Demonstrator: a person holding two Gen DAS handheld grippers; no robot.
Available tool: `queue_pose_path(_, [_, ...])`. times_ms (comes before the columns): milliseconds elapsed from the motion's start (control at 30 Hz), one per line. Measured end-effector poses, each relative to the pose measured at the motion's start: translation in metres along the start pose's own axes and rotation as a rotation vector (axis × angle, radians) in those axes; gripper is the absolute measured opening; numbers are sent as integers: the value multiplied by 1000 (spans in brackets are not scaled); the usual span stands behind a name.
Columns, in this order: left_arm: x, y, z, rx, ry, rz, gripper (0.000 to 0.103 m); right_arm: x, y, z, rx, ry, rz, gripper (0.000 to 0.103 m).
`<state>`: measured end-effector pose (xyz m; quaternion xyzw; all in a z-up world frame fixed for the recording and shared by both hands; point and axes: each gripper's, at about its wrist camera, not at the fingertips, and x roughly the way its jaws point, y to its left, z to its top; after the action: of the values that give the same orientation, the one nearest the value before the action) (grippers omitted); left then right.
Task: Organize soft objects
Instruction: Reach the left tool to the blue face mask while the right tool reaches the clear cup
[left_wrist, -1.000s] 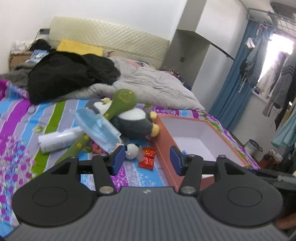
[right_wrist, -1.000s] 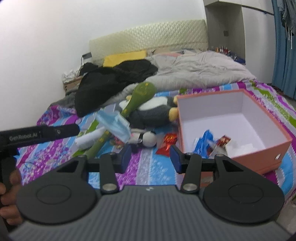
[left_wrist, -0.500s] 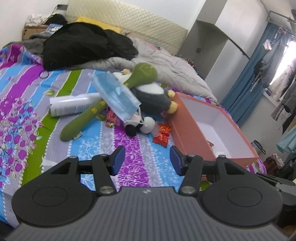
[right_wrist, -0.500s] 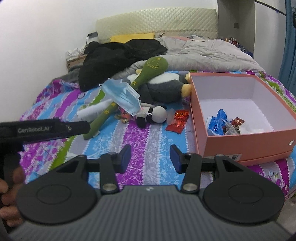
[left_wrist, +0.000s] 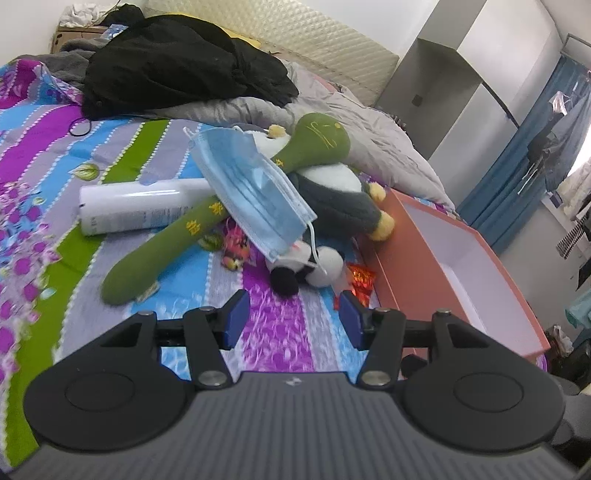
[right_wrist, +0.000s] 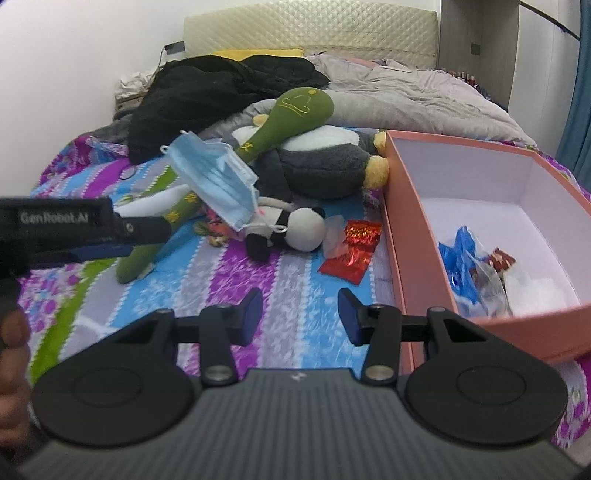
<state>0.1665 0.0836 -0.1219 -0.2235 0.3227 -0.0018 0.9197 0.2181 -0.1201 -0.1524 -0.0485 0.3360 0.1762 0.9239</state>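
A pile of soft things lies on the striped bedsheet: a blue face mask (left_wrist: 251, 195) (right_wrist: 218, 181) on top, a long green plush (left_wrist: 207, 218) (right_wrist: 291, 114), a grey and white penguin plush (left_wrist: 332, 195) (right_wrist: 317, 166) and a small panda plush (left_wrist: 306, 269) (right_wrist: 291, 232). An orange box (left_wrist: 417, 273) (right_wrist: 417, 258) with wrappers inside stands to their right. My left gripper (left_wrist: 291, 317) is open and empty, just short of the panda. My right gripper (right_wrist: 299, 314) is open and empty over bare sheet beside the box.
A white cylinder (left_wrist: 140, 210) lies under the green plush. Red snack packets (right_wrist: 351, 247) lie by the box. Black clothes (left_wrist: 184, 70) and a grey duvet (right_wrist: 406, 92) fill the far bed. The left tool's body (right_wrist: 62, 225) shows in the right wrist view.
Both grippers have moved forward and down toward the pile, which now looks larger and nearer. Both stay open. Nothing on the bed has moved.
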Motion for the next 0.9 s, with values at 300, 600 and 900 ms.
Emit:
queue_pose_path(300, [62, 5, 26, -62, -14, -46, 58, 65, -10, 14, -13, 28, -48, 42])
queue_pose_path(600, [114, 8, 50, -96, -54, -57, 56, 124, -13, 21, -52, 42, -101, 35])
queue_pose_path(900, [154, 9, 61, -115, -43, -50, 33, 169, -19, 23, -43, 69, -144, 30])
